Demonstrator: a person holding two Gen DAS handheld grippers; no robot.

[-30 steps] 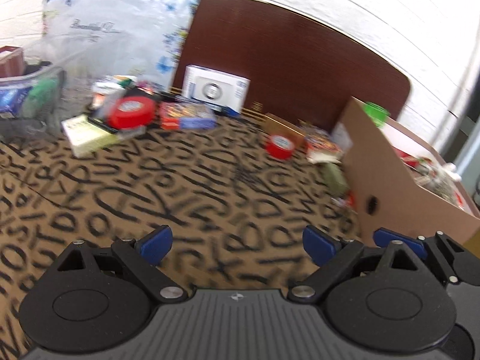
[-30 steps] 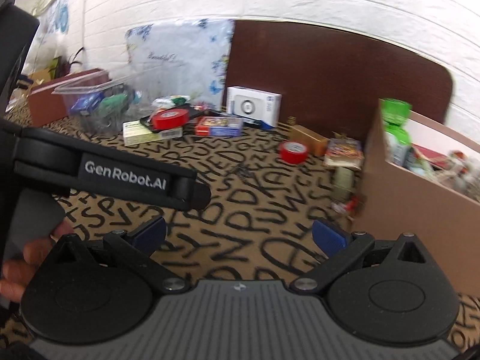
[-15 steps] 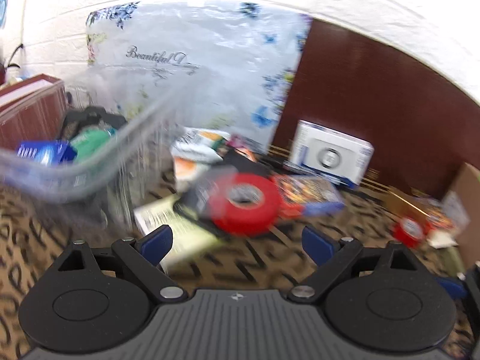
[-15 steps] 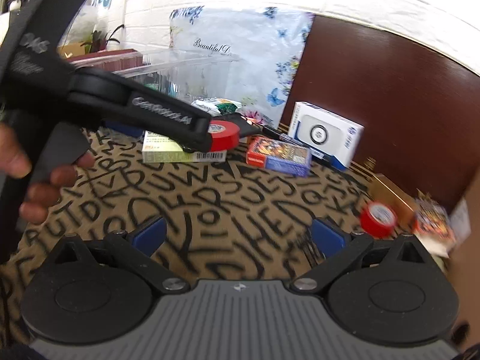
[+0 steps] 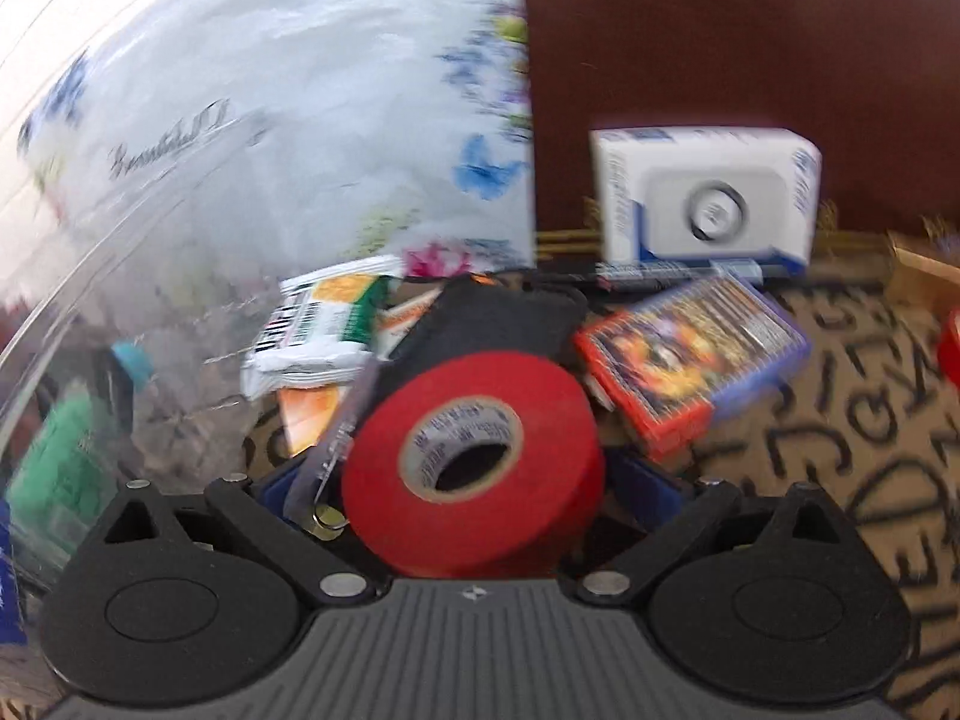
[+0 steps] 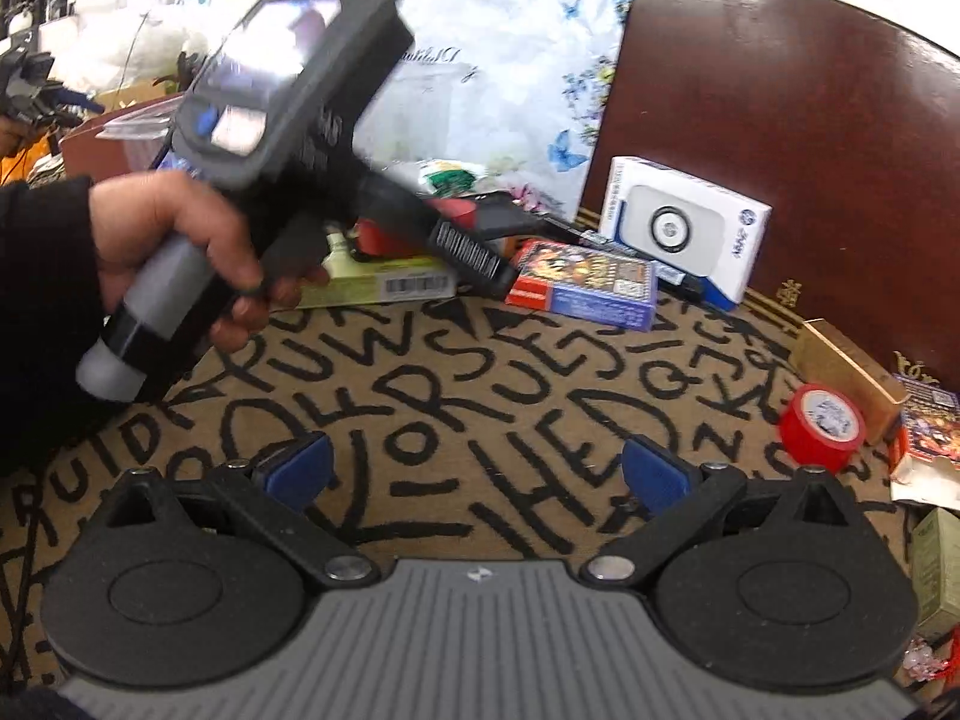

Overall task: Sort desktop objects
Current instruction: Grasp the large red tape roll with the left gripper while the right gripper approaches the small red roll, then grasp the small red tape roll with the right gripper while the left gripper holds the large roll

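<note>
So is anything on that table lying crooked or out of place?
Mostly a loose jumble. The big red tape roll sits tilted on a black pouch, between the fingers of the left gripper. A colourful card box lies askew beside it. A second red roll lies apart.

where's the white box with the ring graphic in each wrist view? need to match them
Left wrist: white box upper right, against the brown board, behind the colourful card box.
Right wrist: white box right of centre, against the same board, behind the same card box.
Shared landmark: brown board beside the floral bag.
</note>
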